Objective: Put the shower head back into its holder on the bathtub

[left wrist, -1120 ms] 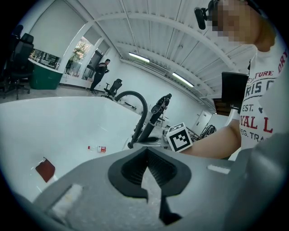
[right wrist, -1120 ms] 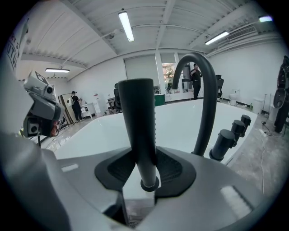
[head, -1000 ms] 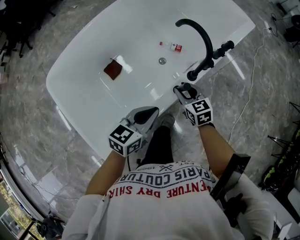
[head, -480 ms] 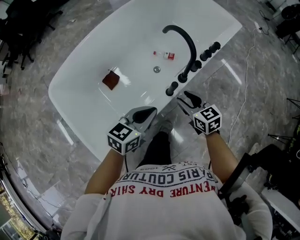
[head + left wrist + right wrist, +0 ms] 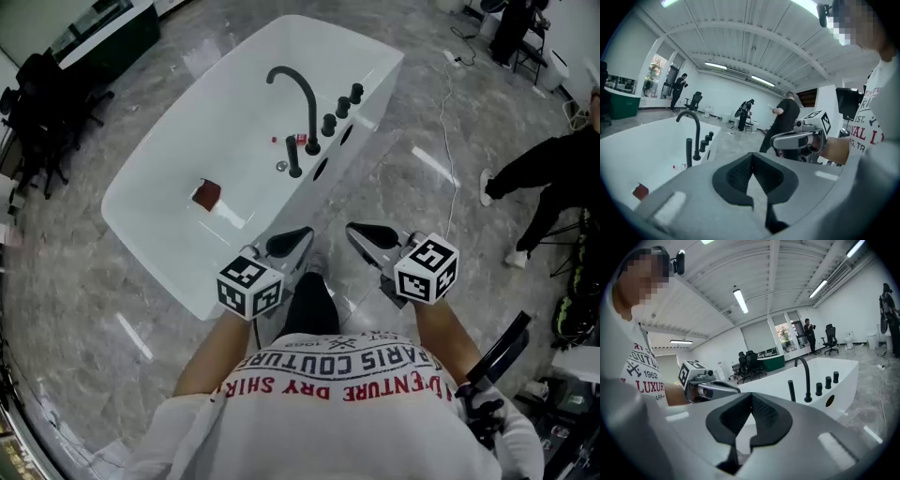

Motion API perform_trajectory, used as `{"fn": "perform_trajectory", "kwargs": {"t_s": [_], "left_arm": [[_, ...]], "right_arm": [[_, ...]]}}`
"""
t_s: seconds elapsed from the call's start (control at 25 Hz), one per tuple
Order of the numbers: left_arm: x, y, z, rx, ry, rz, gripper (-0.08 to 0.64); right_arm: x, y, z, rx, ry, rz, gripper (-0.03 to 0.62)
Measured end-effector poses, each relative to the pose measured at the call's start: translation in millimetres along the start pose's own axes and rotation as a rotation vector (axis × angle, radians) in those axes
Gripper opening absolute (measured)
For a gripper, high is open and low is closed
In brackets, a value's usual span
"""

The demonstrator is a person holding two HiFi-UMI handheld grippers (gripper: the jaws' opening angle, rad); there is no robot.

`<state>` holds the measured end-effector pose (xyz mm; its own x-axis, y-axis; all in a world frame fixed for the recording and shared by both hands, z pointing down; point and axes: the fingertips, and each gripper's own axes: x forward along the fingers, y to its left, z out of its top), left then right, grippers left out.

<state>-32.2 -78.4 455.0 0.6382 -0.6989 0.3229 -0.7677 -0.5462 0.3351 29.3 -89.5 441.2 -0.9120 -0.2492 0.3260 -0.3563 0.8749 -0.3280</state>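
shower head: a slim black wand (image 5: pixel 293 157), upright in its holder (image 5: pixel 296 174) on the near rim of the bathtub (image 5: pixel 155 230), just beside the foot of the arched black faucet (image 5: pixel 302 98)
task: by my reckoning it is done, since the wand looks seated and nothing is being carried
left hand-held gripper: (image 5: pixel 307 232) jaws pressed together with nothing between them; it is up in front of the person's chest, well apart from the tub rim
right hand-held gripper: (image 5: pixel 351 228) jaws have just been closing and now meet on nothing; it is level with the left one, well apart from the wand
weight: probably light to middling, being a thin metal-looking rod, though any hose under the rim is hidden and could drag on it
stiffness: rigid, i'd say, so it won't give or flex under the pads
finish: smooth matte black and round in section, so likely slippery and apt to twist in a loose pinch
where to take hold: mid-shaft, above the holder, with the jaws squeezing across the rod so it lifts straight up
care: tilting it in the socket could jam it or knock the faucet beside it
neighbours: three black knobs (image 5: pixel 342 108) in a row beyond the faucet
in the tub: a red block (image 5: pixel 206 195) and a small bottle (image 5: pixel 291 141)
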Motion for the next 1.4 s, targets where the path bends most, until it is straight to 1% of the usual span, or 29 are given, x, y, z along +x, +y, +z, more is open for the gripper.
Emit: {"fn": "perform_trajectory", "kwargs": {"t_s": [0.08, 0.2, 0.36, 0.48, 0.64, 0.76, 0.88, 1.0, 1.16, 1.4], "left_arm": [[-18, -40, 0, 0.018, -0.004, -0.005, 0.005], [-48, -86, 16, 0.072, -0.011, 0.016, 0.005], [-82, -134, 44, 0.142, -0.033, 0.009, 0.005], [-88, -161, 50, 0.156, -0.037, -0.017, 0.005], [-89, -182, 40, 0.171, -0.022, -0.064, 0.005], [-110, -189, 24, 0.159, -0.008, -0.077, 0.005], [-147, -197, 7, 0.153, -0.002, -0.082, 0.005], [-196, -206, -10, 0.153, 0.0, -0.085, 0.005], [-258, -217, -22, 0.178, -0.025, -0.085, 0.005], [-323, -239, -45, 0.196, -0.029, -0.102, 0.005]], "right_arm": [[-29, 35, -2, -0.014, -0.009, 0.012, -0.002], [-64, 78, 1, -0.045, -0.018, 0.03, 0.0], [-97, 120, 23, -0.045, -0.077, 0.057, 0.0], [-118, 140, 25, -0.03, -0.103, 0.06, 0.0], [-131, 154, 6, -0.011, -0.099, 0.018, 0.0], [-134, 179, -8, 0.016, -0.097, -0.004, 0.0], [-132, 217, -19, 0.023, -0.093, -0.017, 0.0], [-128, 266, -29, 0.024, -0.098, -0.024, 0.0], [-122, 325, -34, 0.013, -0.132, -0.039, 0.0], [-124, 390, -52, -0.005, -0.152, -0.076, 0.0]]}}
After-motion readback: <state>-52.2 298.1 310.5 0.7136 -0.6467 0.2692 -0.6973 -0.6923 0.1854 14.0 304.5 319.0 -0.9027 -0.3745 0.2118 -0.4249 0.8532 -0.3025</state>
